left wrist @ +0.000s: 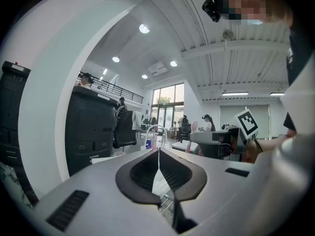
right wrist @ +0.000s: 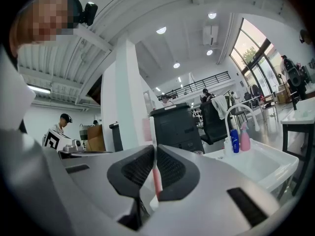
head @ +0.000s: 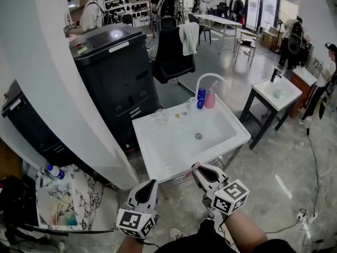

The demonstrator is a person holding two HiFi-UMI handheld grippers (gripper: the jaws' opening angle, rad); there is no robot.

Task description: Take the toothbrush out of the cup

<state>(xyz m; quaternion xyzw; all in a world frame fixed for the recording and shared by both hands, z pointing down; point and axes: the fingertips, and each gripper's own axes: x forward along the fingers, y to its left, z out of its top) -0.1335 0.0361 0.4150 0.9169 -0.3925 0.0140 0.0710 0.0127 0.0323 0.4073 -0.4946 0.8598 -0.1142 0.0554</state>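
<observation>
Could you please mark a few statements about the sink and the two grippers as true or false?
1. The right gripper holds the toothbrush. True.
2. The left gripper is open. False: it is shut and empty.
3. The toothbrush stands in the cup. False: it is in the right gripper, away from the cup on the sink.
4. A blue bottle stands beside a pink bottle at the sink's back. True.
</observation>
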